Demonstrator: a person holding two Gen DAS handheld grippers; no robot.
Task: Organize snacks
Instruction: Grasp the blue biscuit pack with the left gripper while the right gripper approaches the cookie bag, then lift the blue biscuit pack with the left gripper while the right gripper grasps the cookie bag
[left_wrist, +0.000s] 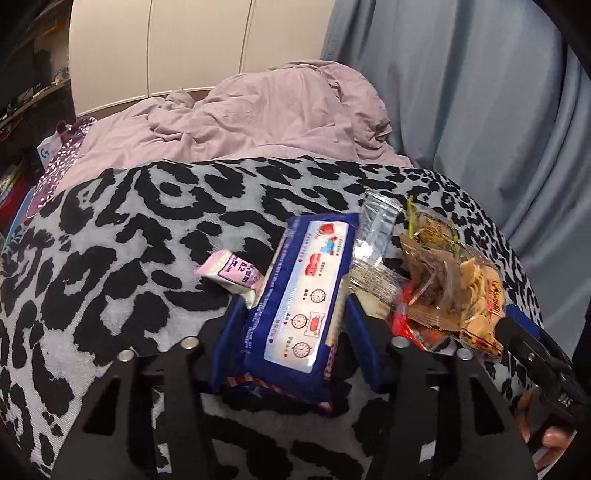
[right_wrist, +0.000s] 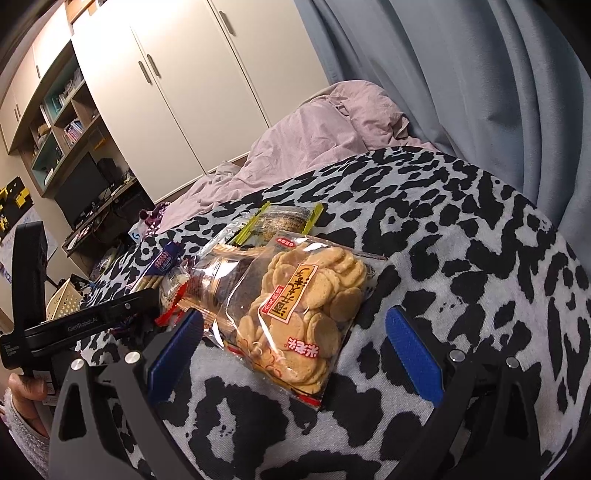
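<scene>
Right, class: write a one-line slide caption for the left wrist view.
Left gripper shut on a blue packet above a leopard-print blanket, snack pile alongside.

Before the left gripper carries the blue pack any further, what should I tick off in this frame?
1. Left gripper shut on the blue pack, a pad on each long side: ok.
2. Pack fully clear of the leopard-print blanket: cannot tell; its near end hangs low.
3. Small pink packet free of the pack: cannot tell; it lies right against the pack's left edge.
4. Right gripper open and empty, not tugging the pile: ok.
5. Rice cracker bag resting on the blanket between the open right pads: ok.
6. Clear wrappers beside the pack loose, not snagged: cannot tell.
</scene>
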